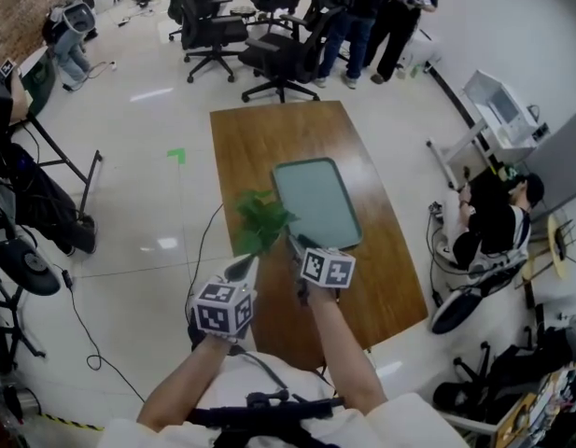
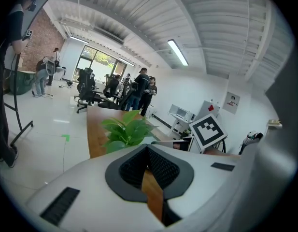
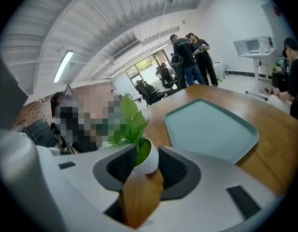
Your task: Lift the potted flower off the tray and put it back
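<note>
While sighting along the right gripper (image 3: 147,146), found the potted flower (image 3: 139,141) dead ahead, white pot upright on the bare wood of the table (image 3: 279,129) and sitting in the gap between the two spread pads. Read those jaws as parted wide, with a sliver of space at the right pad and no squeeze on the pot, so called nothing gripped. Placed the tray (image 3: 209,127) to the right of the pot and a little farther off, its near-left corner just beside the pot but not under it. Confirmed as much from the head view: leaves of the potted flower (image 1: 261,222) at the left edge of the tray (image 1: 316,203), right gripper (image 1: 295,243) pointing at them from the near side, left gripper (image 1: 245,267) to the near left. Saw the left gripper (image 2: 146,144) closed tip to tip on nothing, with the potted flower (image 2: 127,132) beyond its tips and the pot itself hidden behind its body. Judged the right hand the nearer and better placed: stem axis vertical, a pad on either side, so needing only a close across the pot, a straight lift, then a short carry rightward and away onto the tray. Reckoned the lift-off done and the return not yet.
</note>
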A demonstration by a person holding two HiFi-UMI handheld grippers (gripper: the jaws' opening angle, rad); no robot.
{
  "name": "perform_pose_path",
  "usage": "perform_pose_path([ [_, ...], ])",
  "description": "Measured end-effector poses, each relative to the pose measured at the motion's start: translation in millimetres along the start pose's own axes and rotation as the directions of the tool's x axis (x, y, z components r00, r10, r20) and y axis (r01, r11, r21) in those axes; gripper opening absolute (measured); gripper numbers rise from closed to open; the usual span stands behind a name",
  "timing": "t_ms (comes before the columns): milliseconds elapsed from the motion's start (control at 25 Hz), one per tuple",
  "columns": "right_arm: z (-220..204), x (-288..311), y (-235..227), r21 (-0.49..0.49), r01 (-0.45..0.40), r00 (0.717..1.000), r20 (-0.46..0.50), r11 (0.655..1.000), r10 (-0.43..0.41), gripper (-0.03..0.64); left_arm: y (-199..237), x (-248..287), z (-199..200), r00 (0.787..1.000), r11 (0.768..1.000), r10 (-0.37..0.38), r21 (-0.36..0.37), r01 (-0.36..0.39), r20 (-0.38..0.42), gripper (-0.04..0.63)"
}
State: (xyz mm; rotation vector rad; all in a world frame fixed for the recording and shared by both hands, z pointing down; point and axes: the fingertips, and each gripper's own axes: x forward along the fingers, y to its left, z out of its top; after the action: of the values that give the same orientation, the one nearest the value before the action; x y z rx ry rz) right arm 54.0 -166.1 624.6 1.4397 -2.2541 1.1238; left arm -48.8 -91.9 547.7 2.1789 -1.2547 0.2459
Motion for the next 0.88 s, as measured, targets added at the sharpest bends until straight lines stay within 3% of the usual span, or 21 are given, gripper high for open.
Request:
perform_pose_path([
  [200, -3, 34, -4, 0.006, 0.0, 0.999, -0.054, 1.0, 0.0, 0.17, 0, 4, -2, 1.0, 1.0, -0.009, -0.009, 0.009, -0.008, -0.005],
  [400, -5, 58, -7, 0.086, -0.025, 0.998, -0.059, 0.996, 0.03, 0.126, 0, 6, -5, 1.0, 1.0, -0.017, -0.024, 0.017, -0.011, -0.005],
  [560, -11, 71, -8, 0.138, -0.037, 0.997, -0.067, 0.99, 0.047, 0.127, 5, 5, -3, 1.0, 1.0, -0.012, -0.023, 0.012, -0.008, -0.005],
  [720, -15, 76, -7, 0.146, -0.023, 0.997, -0.072, 0.989, 0.033, 0.124, 8, 0, -1, 1.0, 1.0, -0.004, -0.024, 0.004, -0.007, -0.005],
  [880, -17, 77, -10, 0.151, 0.015, 0.997, -0.072, 0.988, -0.004, 0.077, 10, -1, -2, 1.0, 1.0, 0.003, -0.03, -0.003, -0.008, -0.005],
])
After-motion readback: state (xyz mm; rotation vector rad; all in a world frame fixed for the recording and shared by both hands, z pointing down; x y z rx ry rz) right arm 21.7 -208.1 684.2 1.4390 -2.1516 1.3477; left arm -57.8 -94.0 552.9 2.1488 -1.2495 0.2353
